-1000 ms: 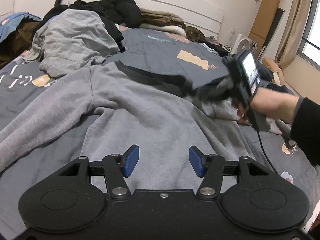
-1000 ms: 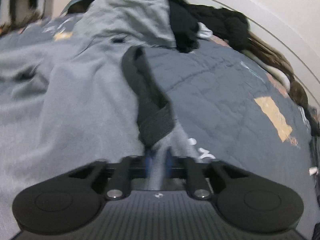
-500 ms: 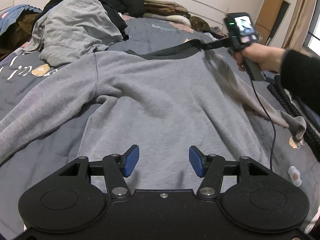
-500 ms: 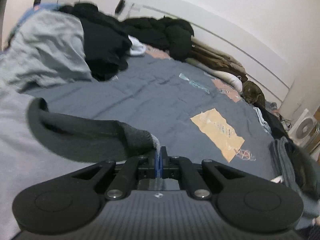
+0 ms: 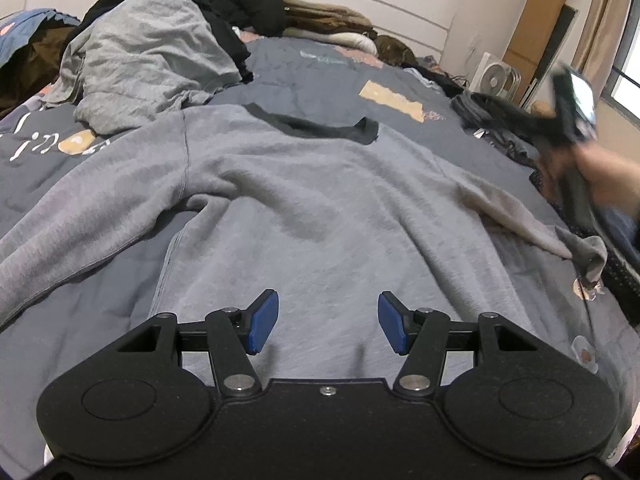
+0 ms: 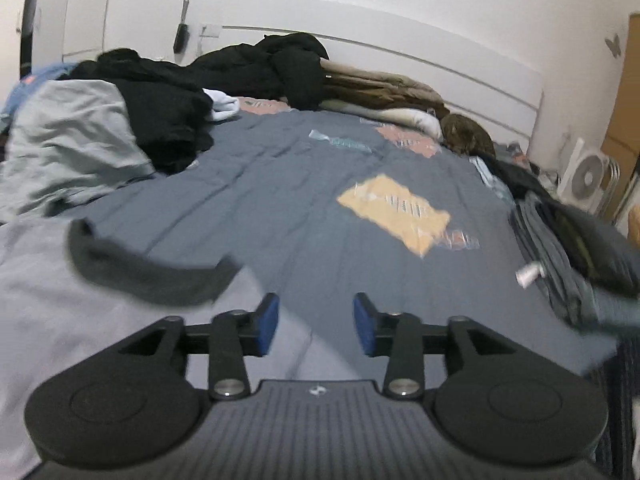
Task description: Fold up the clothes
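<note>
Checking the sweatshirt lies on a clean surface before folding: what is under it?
The grey sweatshirt lies spread on a dark grey-blue quilt with printed patches, which shows all around it. Whatever sits directly beneath the sweatshirt's body is covered and cannot be seen.

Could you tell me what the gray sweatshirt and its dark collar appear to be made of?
The sweatshirt looks like soft, matte cotton-type fleece: a fuzzy, slightly napped surface that drapes in loose folds. The collar seems to be a darker, thicker knit band, probably ribbed, though blur hides the ribbing.
</note>
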